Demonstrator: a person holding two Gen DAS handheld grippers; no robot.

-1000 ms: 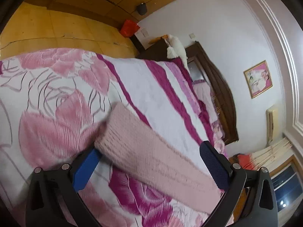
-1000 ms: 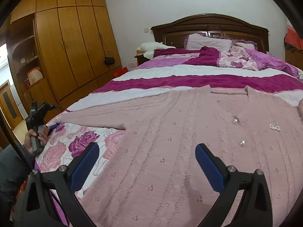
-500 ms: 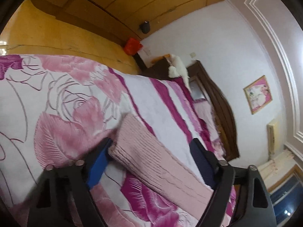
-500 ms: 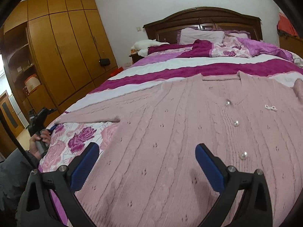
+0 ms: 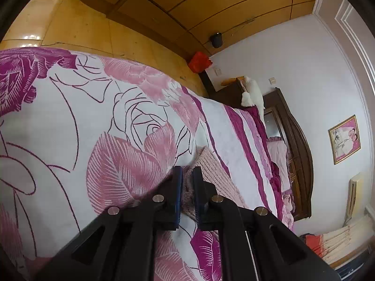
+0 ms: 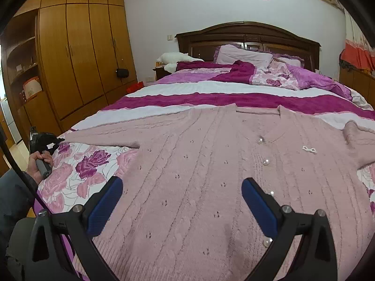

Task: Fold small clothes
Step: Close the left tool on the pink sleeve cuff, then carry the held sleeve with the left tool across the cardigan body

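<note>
A pale pink knitted cardigan [image 6: 211, 164] with pearl buttons lies flat, front up, on the bed, its left sleeve [image 6: 105, 135] stretched out to the bed's left edge. My left gripper [image 5: 186, 175] is shut on the cuff of that sleeve [image 5: 211, 168], which bunches between the blue pads. The left gripper also shows in the right wrist view [image 6: 44, 140], held in a hand at the bed's edge. My right gripper [image 6: 181, 192] is open and empty, hovering just above the cardigan's lower front. The right sleeve [image 6: 358, 140] is folded in near the right edge.
The bed has a floral pink and white cover [image 6: 77, 171] with magenta stripes [image 6: 234, 99]. Pillows and a purple quilt [image 6: 281, 72] lie by the dark headboard [image 6: 246, 35]. A wooden wardrobe [image 6: 77, 53] stands on the left. A red bag [image 5: 199, 62] sits on the floor.
My left gripper has moved in over the end of the sleeve and closed on its cuff. My right gripper has stayed open and dropped a little closer to the cardigan.
</note>
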